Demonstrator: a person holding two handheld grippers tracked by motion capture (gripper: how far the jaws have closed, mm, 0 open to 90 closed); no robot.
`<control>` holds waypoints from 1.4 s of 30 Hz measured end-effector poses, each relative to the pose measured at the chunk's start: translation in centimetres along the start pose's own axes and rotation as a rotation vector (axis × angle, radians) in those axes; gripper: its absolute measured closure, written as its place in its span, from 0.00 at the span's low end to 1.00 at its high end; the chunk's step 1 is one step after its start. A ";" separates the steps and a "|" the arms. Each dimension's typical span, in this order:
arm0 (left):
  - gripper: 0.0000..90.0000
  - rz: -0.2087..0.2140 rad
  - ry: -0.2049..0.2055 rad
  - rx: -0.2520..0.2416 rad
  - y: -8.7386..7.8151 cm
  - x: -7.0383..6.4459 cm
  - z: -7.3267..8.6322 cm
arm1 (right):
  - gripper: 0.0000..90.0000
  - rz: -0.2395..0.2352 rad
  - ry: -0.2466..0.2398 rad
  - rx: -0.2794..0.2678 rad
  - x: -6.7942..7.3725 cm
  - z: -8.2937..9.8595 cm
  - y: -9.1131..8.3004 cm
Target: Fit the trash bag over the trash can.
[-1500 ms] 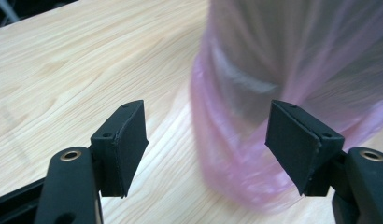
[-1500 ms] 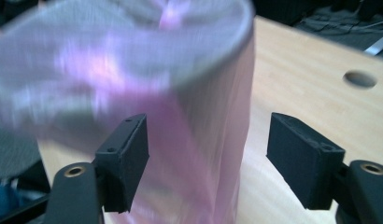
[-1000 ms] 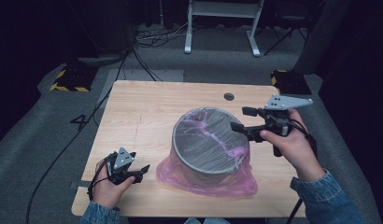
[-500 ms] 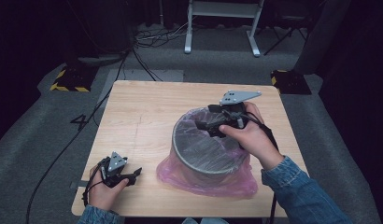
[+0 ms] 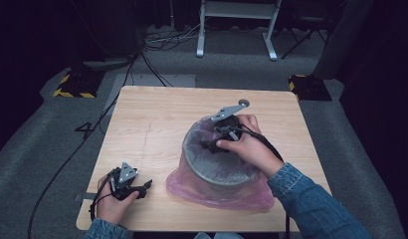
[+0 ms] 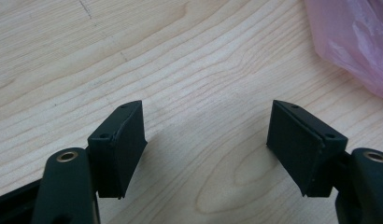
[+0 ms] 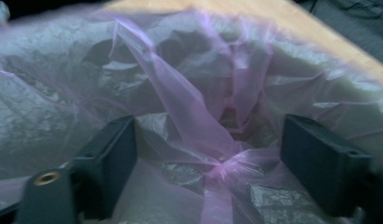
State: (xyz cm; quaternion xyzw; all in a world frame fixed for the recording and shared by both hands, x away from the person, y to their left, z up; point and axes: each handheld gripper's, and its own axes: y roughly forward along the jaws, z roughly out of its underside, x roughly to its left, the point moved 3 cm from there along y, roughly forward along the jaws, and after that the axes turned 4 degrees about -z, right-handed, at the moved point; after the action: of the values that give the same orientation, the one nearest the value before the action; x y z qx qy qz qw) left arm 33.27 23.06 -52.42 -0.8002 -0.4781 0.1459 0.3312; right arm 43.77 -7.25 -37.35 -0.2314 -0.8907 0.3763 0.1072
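Bag [image 5: 219, 191]: pink plastic, draped over grey bucket [image 5: 217, 167] on desk [image 5: 157, 129], right of centre | right tongs [image 5: 212, 144]: over bucket mouth, jaws spread either side of bag's knot [image 7: 222, 165], not gripping | left tongs [image 5: 145, 186]: jaws apart, empty, low over desk's near-left corner

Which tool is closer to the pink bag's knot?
The right tool: its open jaws sit on either side of the knot. The left tool rests open on the table, away from the bin.
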 end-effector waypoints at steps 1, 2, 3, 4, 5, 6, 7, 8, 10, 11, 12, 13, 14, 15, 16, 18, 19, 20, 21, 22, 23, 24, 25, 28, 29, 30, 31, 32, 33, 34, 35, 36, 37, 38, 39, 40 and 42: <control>0.31 0.000 0.003 -0.001 0.0 0.0 0.0 | 0.30 -0.008 -0.012 0.018 0.0 0.1 0.3; 0.31 0.000 0.004 0.001 0.0 0.0 0.0 | 0.31 -0.017 -0.023 0.034 -0.1 0.2 0.5; 0.31 0.000 0.002 -0.001 0.0 0.0 0.0 | 0.31 -0.026 -0.023 0.047 -0.1 0.3 0.7; 0.31 0.000 0.002 -0.001 0.0 0.0 0.0 | 0.31 -0.034 -0.023 0.056 -0.1 0.3 1.0; 0.31 0.001 -0.003 0.000 0.0 0.0 0.0 | 0.31 -0.038 -0.024 0.066 -0.1 0.5 1.2; 0.31 0.002 -0.005 0.001 0.0 0.0 0.0 | 0.30 -0.037 -0.020 0.077 0.0 0.6 1.3; 0.31 0.003 -0.006 0.002 0.1 -0.1 0.0 | 0.30 -0.032 -0.018 0.091 0.0 0.7 1.5; 0.31 0.005 -0.007 0.001 0.1 -0.1 -0.1 | 0.28 -0.031 -0.015 0.106 0.0 0.8 1.6; 0.31 0.008 -0.004 0.005 0.1 -0.1 -0.1 | 0.26 -0.027 -0.018 0.125 0.0 1.0 1.9; 0.31 0.010 -0.006 0.004 0.1 -0.2 -0.1 | 0.26 -0.025 -0.023 0.138 0.0 1.1 2.1; 0.31 0.013 -0.007 0.007 0.1 -0.2 -0.1 | 0.25 -0.027 -0.026 0.147 0.1 1.2 2.2; 0.31 0.015 -0.010 0.005 0.2 -0.2 -0.1 | 0.25 -0.020 -0.032 0.151 0.0 1.2 2.4; 0.31 0.018 -0.009 0.007 0.2 -0.2 -0.2 | 0.24 -0.022 -0.026 0.156 0.1 1.3 2.5; 0.31 0.021 -0.010 0.008 0.2 -0.2 -0.2 | 0.24 -0.024 -0.026 0.158 0.1 1.4 2.7; 0.31 0.022 -0.011 0.009 0.2 -0.2 -0.2 | 0.23 -0.031 -0.022 0.165 0.2 1.5 2.8; 0.31 0.022 -0.014 0.012 0.2 -0.2 -0.2 | 0.21 -0.053 -0.016 0.179 0.4 1.7 3.2; 0.30 0.024 -0.017 0.012 0.3 -0.2 -0.2 | 0.20 -0.067 -0.013 0.190 0.5 1.9 3.3; 0.30 0.025 -0.019 0.013 0.3 -0.1 -0.2 | 0.20 -0.079 -0.009 0.199 0.6 2.0 3.5; 0.30 0.024 -0.018 0.013 0.3 -0.1 -0.2 | 0.20 -0.087 -0.001 0.207 0.7 2.2 3.8; 0.30 0.026 -0.021 0.016 0.3 -0.1 -0.2 | 0.20 -0.087 0.004 0.212 0.7 2.3 3.9; 0.30 0.029 -0.025 0.016 0.3 -0.1 -0.2 | 0.20 -0.090 0.003 0.220 0.8 2.4 4.1; 0.29 0.031 -0.029 0.017 0.3 -0.1 -0.2 | 0.21 -0.099 0.000 0.231 0.8 2.5 4.2; 0.29 0.032 -0.030 0.017 0.3 0.0 -0.2 | 0.22 -0.108 -0.005 0.248 0.9 2.6 4.3; 0.29 0.031 -0.033 0.018 0.4 0.0 -0.2 | 0.26 -0.125 -0.025 0.297 1.0 3.0 4.7; 0.29 0.031 -0.033 0.018 0.4 0.0 -0.2 | 0.26 -0.131 -0.022 0.308 1.1 3.1 4.8; 0.29 0.031 -0.033 0.018 0.4 0.0 -0.2 | 0.27 -0.137 -0.016 0.319 1.2 3.1 4.8; 0.29 0.031 -0.034 0.018 0.4 0.0 -0.2 | 0.27 -0.142 -0.015 0.328 1.2 3.2 4.9; 0.29 0.031 -0.034 0.018 0.4 0.0 -0.2 | 0.28 -0.143 -0.017 0.342 1.3 3.3 5.0; 0.29 0.031 -0.035 0.018 0.4 0.0 -0.2 | 0.28 -0.146 -0.016 0.349 1.3 3.4 5.1; 0.28 0.031 -0.035 0.019 0.4 0.0 -0.3 | 0.28 -0.141 -0.014 0.354 1.3 3.5 5.2; 0.28 0.031 -0.034 0.019 0.4 0.0 -0.3 | 0.28 -0.141 -0.019 0.362 1.2 3.5 5.3; 0.28 0.030 -0.035 0.019 0.4 0.0 -0.3 | 0.28 -0.144 -0.016 0.364 1.3 3.6 5.3; 0.28 0.031 -0.033 0.020 0.4 -0.1 -0.3 | 0.29 -0.143 -0.021 0.360 1.3 3.5 5.3; 0.28 0.031 -0.031 0.019 0.4 -0.1 -0.3 | 0.31 -0.141 -0.017 0.345 1.3 3.4 5.2; 0.28 0.032 -0.030 0.018 0.4 -0.1 -0.3 | 0.31 -0.145 -0.015 0.327 1.3 3.2 4.9; 0.28 0.033 -0.029 0.018 0.4 -0.1 -0.3 | 0.31 -0.146 -0.006 0.305 1.3 2.9 4.5; 0.28 0.034 -0.030 0.019 0.4 -0.1 -0.3 | 0.30 -0.149 0.003 0.256 1.3 2.3 3.4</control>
State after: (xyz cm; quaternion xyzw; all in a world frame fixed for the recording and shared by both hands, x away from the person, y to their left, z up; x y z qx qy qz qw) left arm 33.65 22.74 -52.49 -0.8027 -0.4681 0.1682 0.3291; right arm 42.93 -5.89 -41.38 -0.1496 -0.8499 0.4776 0.1650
